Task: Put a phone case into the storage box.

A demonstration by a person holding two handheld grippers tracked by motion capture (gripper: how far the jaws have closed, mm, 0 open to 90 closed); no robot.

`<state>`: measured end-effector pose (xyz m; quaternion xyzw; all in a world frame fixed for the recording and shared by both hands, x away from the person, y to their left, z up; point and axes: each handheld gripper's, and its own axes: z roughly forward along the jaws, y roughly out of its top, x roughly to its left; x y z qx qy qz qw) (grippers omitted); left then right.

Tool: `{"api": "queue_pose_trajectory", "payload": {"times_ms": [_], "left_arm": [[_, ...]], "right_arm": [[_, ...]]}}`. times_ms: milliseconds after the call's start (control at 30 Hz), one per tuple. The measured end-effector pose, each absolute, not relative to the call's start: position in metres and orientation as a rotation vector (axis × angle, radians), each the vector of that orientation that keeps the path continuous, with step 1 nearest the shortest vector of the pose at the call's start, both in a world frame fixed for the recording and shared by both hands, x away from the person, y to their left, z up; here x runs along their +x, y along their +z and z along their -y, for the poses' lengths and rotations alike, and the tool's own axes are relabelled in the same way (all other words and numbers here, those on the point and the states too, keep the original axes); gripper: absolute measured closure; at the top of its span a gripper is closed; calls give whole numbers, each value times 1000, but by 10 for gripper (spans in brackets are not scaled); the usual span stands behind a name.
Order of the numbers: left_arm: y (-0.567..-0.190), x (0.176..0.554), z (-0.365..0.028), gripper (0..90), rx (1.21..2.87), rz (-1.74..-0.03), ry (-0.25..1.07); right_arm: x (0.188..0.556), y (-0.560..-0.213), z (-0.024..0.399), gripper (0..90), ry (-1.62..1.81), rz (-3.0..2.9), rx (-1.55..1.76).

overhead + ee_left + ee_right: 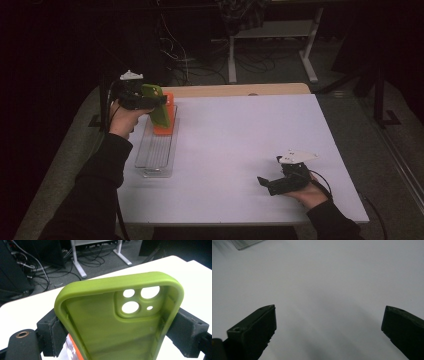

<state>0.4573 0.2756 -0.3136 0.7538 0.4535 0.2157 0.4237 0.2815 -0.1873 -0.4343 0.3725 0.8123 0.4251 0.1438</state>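
A green phone case [158,103] is held above the far end of a clear plastic tray [156,150], with my left gripper [150,102] shut on its two long edges. In the left gripper view the green case [112,322] shows its hollow inside and camera cut-outs, and both pads [53,336] press on its sides. An orange phone case [167,120] stands in the tray just behind the green one; a strip of the orange case [75,350] peeks below it. My right gripper [267,184] rests low at the table's near right, its jaws wide apart over bare white table [324,302].
The white table [240,150] has a wooden strip [240,90] along its far edge. Beyond it stand desk legs [232,60] and loose cables [175,55] on the floor. A corner of the clear tray [247,243] shows at the top left of the right gripper view.
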Motion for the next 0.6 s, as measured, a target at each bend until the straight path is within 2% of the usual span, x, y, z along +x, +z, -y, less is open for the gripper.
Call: {"api": "queue_pose_trajectory", "payload": {"times_ms": [600], "left_arm": [[-354,458,-278,133,1928,-1223,517]], "right_arm": [[282,-434,188,0,1230,-2338,1079]]}}
